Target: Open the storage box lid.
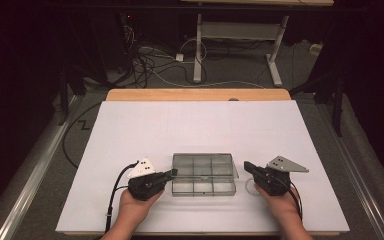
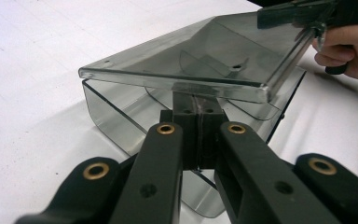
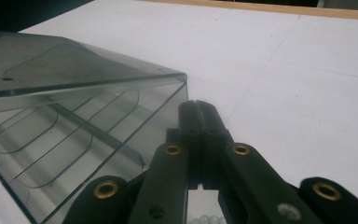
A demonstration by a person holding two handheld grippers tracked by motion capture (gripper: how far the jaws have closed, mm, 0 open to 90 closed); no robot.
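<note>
Smoky clear plastic organizer box (image 1: 203, 174), rectangular with rounded divided compartments, sits near the front middle of the white matte tabletop (image 1: 200, 125), its hinged lid (image 2: 186, 60) tilted partly up. Left tongs (image 1: 170, 174) come in level from the box's left, black jaws together under the lid edge; right tongs (image 1: 247, 165) sit at its right side, jaws pressed together. Left gripper view shows the lid gap, and the right hand (image 2: 349, 49) beyond it; high view shows both forearms low at the tabletop's near edge.

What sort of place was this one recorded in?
Likely a lab or recording studio, not a home: a white-covered table stands in a dark room, loose cables trail over the grey floor, and a desk frame stands behind. A clear compartment box sits on it.
</note>
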